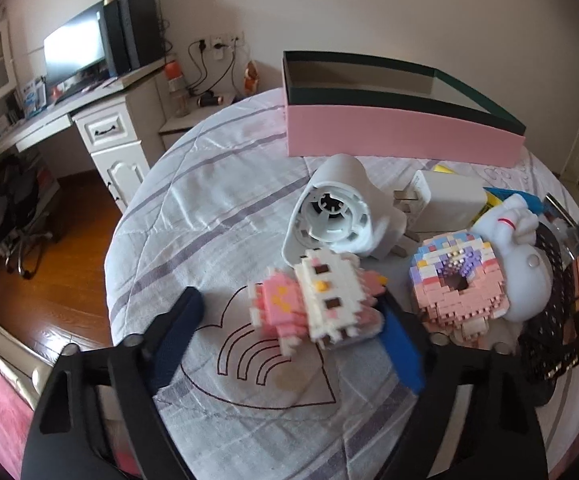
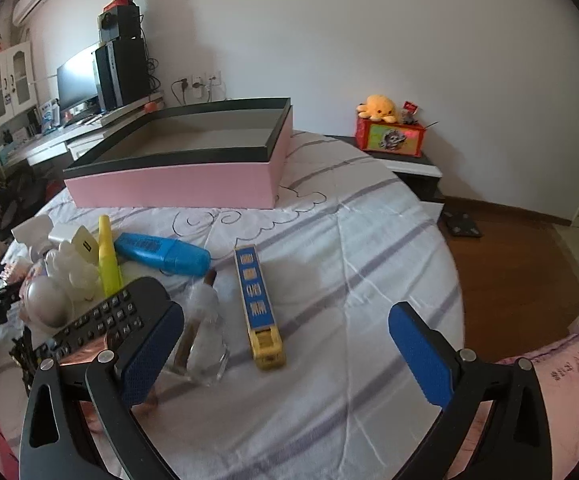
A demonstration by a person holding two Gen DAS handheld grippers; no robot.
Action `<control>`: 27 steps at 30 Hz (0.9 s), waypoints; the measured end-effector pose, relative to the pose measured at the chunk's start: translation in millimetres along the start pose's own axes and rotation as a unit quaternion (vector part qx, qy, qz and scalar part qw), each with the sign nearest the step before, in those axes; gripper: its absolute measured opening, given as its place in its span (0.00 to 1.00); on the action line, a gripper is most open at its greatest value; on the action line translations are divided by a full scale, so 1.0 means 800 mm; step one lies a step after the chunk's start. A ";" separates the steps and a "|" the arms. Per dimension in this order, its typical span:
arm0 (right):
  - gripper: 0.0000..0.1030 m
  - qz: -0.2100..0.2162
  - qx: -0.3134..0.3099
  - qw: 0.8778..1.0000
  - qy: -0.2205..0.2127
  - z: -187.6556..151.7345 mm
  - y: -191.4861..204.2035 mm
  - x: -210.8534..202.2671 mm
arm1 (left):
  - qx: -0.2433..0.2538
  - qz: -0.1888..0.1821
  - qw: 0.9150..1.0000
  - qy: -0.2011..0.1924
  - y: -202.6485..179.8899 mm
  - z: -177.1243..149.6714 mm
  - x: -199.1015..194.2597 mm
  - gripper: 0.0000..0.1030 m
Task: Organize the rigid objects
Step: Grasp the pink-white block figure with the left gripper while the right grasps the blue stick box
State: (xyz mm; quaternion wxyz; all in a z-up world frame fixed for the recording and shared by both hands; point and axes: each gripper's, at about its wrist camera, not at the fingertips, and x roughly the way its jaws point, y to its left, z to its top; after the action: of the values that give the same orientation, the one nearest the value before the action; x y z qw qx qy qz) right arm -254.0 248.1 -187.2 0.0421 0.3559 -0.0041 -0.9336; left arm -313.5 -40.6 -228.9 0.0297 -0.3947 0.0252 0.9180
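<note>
A pink box (image 1: 401, 132) with a dark rim stands open at the back of the bed; it also shows in the right wrist view (image 2: 177, 184). My left gripper (image 1: 289, 320) is open, its fingers on either side of a pink and white brick-built cat figure (image 1: 317, 300) lying on the quilt. Beside the figure lie a brick-built donut (image 1: 457, 280), a white round plastic part (image 1: 337, 216), a white charger (image 1: 445, 196) and a white figurine (image 1: 525, 264). My right gripper (image 2: 285, 340) is open and empty above a blue and yellow toy bus (image 2: 257, 304).
Near the right gripper lie a black remote (image 2: 105, 320), a clear glass bottle (image 2: 201, 340), a blue marker (image 2: 161, 254) and a yellow highlighter (image 2: 107, 256). A black strap (image 1: 549, 320) lies at the right. A white desk (image 1: 105, 128) and a nightstand (image 2: 405, 160) flank the bed.
</note>
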 end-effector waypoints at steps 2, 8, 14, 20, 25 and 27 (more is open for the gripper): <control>0.92 -0.001 0.000 1.000 0.003 0.005 -0.001 0.004 | 0.004 -0.004 1.000 -0.003 0.000 0.000 -0.003 0.66; 0.48 0.003 -0.020 0.999 0.041 0.007 -0.002 0.025 | 0.022 -0.006 1.000 -0.006 0.000 -0.001 -0.007 0.58; 0.39 0.021 -0.033 0.998 0.056 0.004 0.002 0.035 | 0.016 -0.007 1.000 -0.007 0.002 0.002 -0.004 0.60; 0.15 0.033 -0.060 0.996 0.059 0.009 0.013 0.039 | 0.020 -0.017 0.999 -0.022 0.001 -0.002 -0.010 0.56; 0.15 0.037 -0.066 0.996 0.053 0.008 0.018 0.032 | 0.021 -0.018 0.999 -0.029 0.004 -0.003 -0.026 0.56; 0.15 0.037 -0.068 0.996 0.051 0.010 0.021 0.028 | 0.018 -0.023 0.999 -0.034 0.008 -0.002 -0.034 0.56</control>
State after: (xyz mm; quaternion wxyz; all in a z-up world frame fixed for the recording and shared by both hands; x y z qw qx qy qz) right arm -274.5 229.8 -195.8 0.1005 0.3992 0.0482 -0.9100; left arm -294.6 -47.7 -210.0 0.0590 -0.3634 0.0311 0.9292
